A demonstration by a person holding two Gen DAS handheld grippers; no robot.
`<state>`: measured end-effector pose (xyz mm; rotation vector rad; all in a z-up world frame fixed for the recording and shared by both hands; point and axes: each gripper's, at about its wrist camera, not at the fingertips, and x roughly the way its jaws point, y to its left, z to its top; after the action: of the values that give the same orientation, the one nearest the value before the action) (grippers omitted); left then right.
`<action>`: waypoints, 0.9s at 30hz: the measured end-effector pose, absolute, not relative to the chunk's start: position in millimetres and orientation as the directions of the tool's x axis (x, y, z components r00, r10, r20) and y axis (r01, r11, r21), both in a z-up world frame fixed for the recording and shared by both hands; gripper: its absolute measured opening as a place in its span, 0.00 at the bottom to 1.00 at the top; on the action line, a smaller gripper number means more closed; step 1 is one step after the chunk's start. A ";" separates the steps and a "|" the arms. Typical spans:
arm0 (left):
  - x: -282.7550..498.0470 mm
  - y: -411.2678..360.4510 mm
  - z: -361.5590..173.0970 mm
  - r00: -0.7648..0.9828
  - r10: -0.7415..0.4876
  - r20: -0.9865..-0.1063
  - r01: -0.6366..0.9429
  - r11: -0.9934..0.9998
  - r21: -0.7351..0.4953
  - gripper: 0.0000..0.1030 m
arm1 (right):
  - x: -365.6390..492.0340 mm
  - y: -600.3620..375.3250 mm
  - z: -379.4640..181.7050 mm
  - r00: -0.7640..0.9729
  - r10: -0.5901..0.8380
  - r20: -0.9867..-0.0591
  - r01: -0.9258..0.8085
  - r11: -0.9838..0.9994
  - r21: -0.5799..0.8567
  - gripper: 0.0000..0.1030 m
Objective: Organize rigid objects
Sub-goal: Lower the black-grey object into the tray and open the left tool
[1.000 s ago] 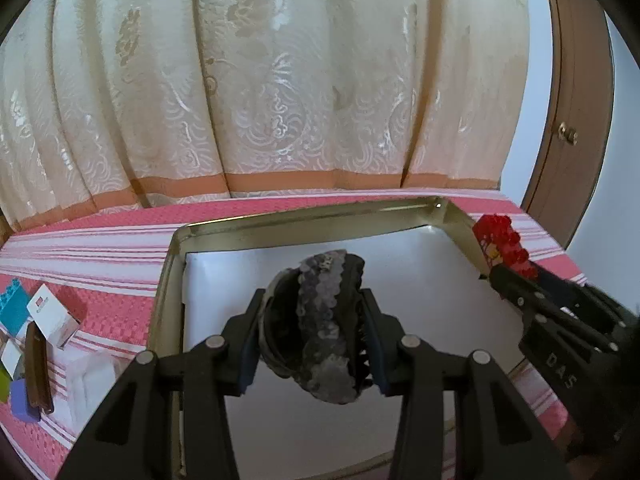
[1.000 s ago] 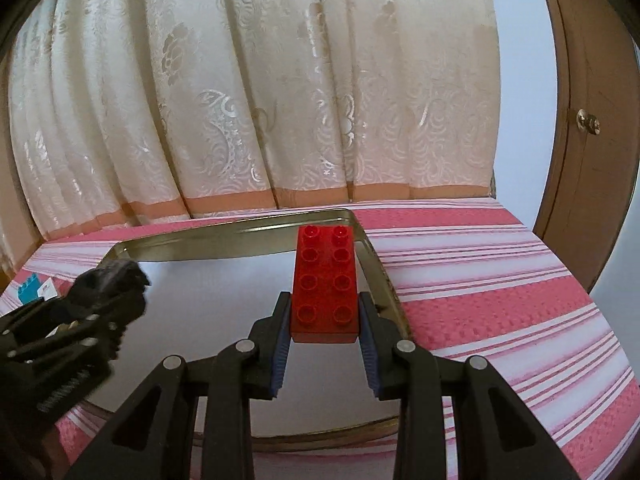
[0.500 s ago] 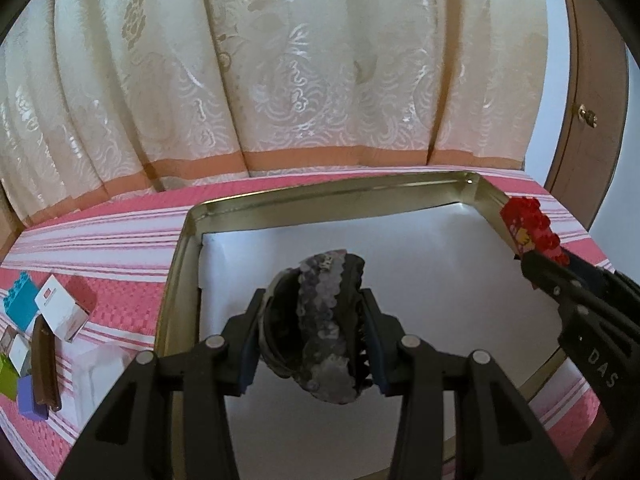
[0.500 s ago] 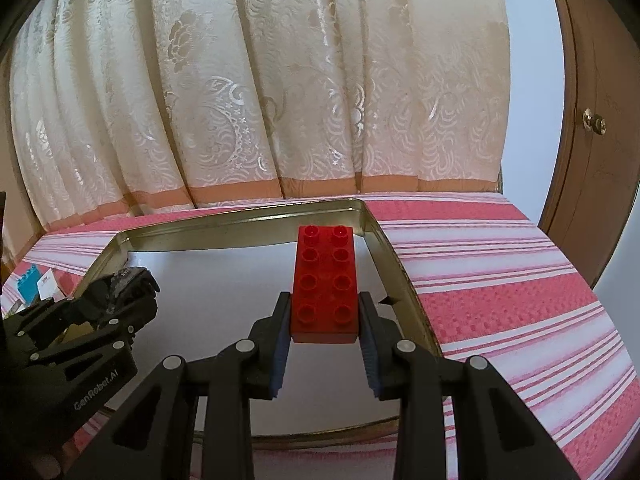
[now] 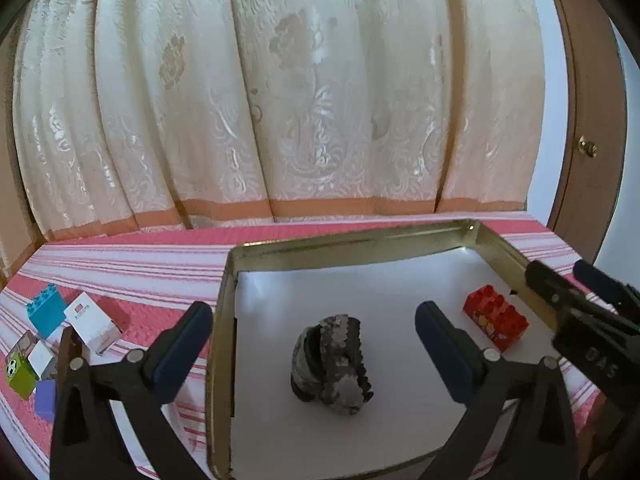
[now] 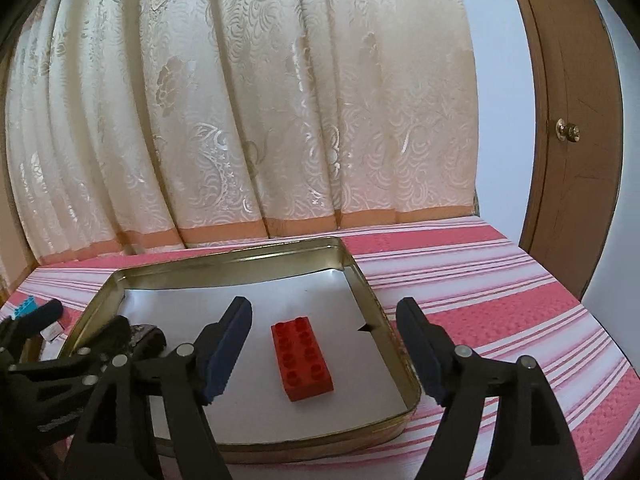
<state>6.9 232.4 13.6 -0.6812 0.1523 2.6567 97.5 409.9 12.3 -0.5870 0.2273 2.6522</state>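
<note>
A gold metal tray (image 5: 226,320) with a white liner sits on the pink striped cloth. A dark grey sequined hair clip (image 5: 330,364) lies on the liner, free between the wide-apart fingers of my left gripper (image 5: 314,312), whose jaws are opening. A red studded brick (image 6: 302,358) lies flat near the tray's right wall (image 6: 372,308), below my right gripper (image 6: 324,308), whose jaws are also opening, with no pad touching the brick. The brick (image 5: 496,320) and right gripper (image 5: 576,304) show at the right of the left wrist view. The clip (image 6: 146,336) peeks out at the left of the right wrist view.
Left of the tray on the cloth lie a blue block (image 5: 46,312), a white box (image 5: 94,322), a green block (image 5: 20,370) and a purple block (image 5: 46,394). A cream curtain (image 5: 300,100) hangs behind the table. A wooden door (image 6: 568,132) stands at the right.
Both grippers went from shut to wide open. The hair clip and the red brick left the pads and now rest on the tray liner. The left gripper drew back a little.
</note>
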 end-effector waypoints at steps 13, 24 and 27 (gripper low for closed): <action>12.8 195.5 13.9 -0.866 0.261 -0.426 -0.319 -0.945 0.071 1.00 | 113.6 406.3 20.4 -0.853 0.402 -0.332 -0.455 -0.885 0.098 0.74; 11.5 167.0 12.4 -0.869 0.238 -0.433 -0.290 -0.955 0.057 1.00 | 122.7 390.3 22.9 -0.819 0.495 -0.291 -0.535 -0.841 0.074 0.74; 12.3 163.1 11.5 -0.869 0.236 -0.435 -0.290 -0.955 0.062 1.00 | 125.0 386.3 22.5 -0.820 0.493 -0.292 -0.537 -0.839 0.089 0.74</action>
<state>12.3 163.1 11.5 -0.6275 0.1820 2.7928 125.0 386.3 22.5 -0.3492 0.2258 2.5592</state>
